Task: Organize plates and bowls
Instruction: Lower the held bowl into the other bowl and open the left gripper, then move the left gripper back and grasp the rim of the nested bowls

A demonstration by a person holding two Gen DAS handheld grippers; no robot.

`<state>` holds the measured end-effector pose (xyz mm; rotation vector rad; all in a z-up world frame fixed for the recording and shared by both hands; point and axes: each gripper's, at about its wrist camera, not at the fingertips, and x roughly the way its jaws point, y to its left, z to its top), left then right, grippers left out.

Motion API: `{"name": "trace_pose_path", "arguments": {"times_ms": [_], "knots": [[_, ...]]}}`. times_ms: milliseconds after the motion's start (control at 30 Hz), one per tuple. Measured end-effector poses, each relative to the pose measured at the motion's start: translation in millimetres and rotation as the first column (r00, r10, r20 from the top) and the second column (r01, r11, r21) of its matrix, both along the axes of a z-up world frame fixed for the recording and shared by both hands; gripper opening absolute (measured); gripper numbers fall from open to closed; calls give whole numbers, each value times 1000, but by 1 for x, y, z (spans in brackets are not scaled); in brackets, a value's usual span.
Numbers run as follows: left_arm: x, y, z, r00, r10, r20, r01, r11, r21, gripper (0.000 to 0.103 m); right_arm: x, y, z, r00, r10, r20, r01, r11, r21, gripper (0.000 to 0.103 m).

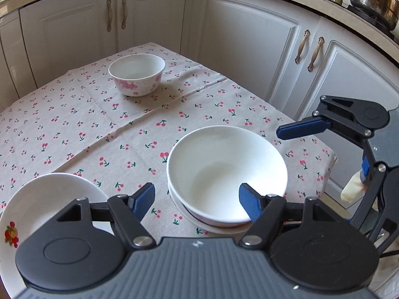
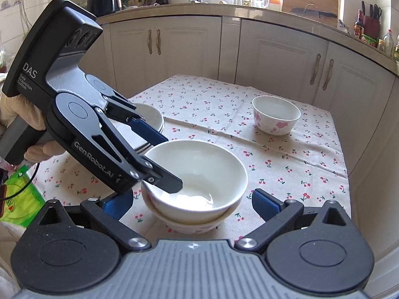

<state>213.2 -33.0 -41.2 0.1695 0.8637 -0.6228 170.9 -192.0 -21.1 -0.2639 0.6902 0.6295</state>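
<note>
Left tool (image 1: 195, 199): jaws parted, straddling the near rim of the top white bowl (image 1: 225, 172), one finger inside it, pads not pressing.
Right tool (image 2: 193, 203): spread wide, a finger on either side of the stacked bowls, nothing gripped.
Top white bowl: nested in a second bowl (image 2: 192, 224) at the near middle of the desk (image 1: 87, 129).
Flowered bowl (image 1: 137, 74): alone, far side of the cherry-print cloth, well apart.
Plates (image 2: 149, 117): stacked behind the left tool; fruit-print plate (image 1: 47, 199) at the near left edge.
</note>
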Motion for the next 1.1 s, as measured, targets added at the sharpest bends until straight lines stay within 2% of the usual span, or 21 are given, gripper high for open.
{"name": "trace_pose_path", "arguments": {"times_ms": [167, 333, 467, 567, 800, 1100], "knots": [[-3, 1, 1, 1000, -1, -2, 1, 1000, -12, 74, -7, -7, 0, 1000, -13, 1, 13, 1000, -10, 103], [-9, -3, 11, 999, -23, 47, 23, 1000, 8, 74, -11, -20, 5, 999, -36, 16, 36, 999, -8, 103], [-4, 0, 27, 997, -11, 76, 13, 1000, -20, 84, -8, -35, 16, 997, -57, 45, 57, 998, 0, 103], [7, 1, 39, 994, 3, 106, 0, 1000, -21, 85, 3, -47, 26, 994, -81, 75, 81, 997, 10, 103], [60, -8, 53, 989, 27, 145, -29, 1000, 7, 86, 55, -65, 30, 990, -116, 84, 114, 993, 36, 103], [145, -24, 39, 993, 36, 116, -39, 999, 27, 86, 134, -66, 22, 994, -99, 48, 97, 995, 30, 103]]}}
